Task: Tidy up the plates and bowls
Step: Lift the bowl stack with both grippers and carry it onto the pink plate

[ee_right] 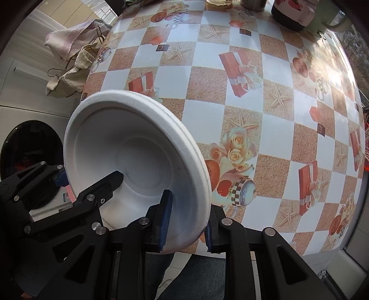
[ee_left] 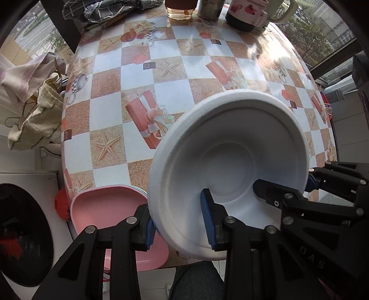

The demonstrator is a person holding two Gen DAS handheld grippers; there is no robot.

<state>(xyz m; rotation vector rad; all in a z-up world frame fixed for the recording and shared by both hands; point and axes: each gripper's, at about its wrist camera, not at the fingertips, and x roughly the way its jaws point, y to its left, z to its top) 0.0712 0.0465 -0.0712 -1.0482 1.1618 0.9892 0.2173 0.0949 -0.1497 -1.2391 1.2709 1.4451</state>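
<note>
White foam bowl (ee_left: 230, 161) held above the table (ee_left: 129, 110) by both grippers at once, tilted, its inside facing the cameras. Left gripper (ee_left: 180, 221) closed on the bowl's rim at one side: one blue pad (ee_left: 207, 221) inside the wall, the other pad outside, rim pinched between. Right gripper (ee_right: 186, 221) closed on the opposite side of the rim in the same way, w/ one blue pad (ee_right: 165, 219) inside the bowl and its partner outside under the rim. Jaws on both tools stand narrow, approx. the thickness of the bowl wall. In each wrist view the other gripper's black finger reaches into the bowl from the far side.

Pink plate (ee_left: 108, 207) lies at the near edge of the table, just beside and partly under the bowl in the left view; a pale-blue edge shows under it, so it seems to top a small stack. Tablecloth: checked, w/ starfish and gift-box prints. At the far edge stand a glass of brown liquid (ee_left: 181, 9), a metal cup (ee_left: 211, 9) and a printed mug (ee_left: 246, 13). Washing machine door (ee_right: 30, 159) left of the table; cloths on a hanger (ee_left: 34, 115) beside it.
</note>
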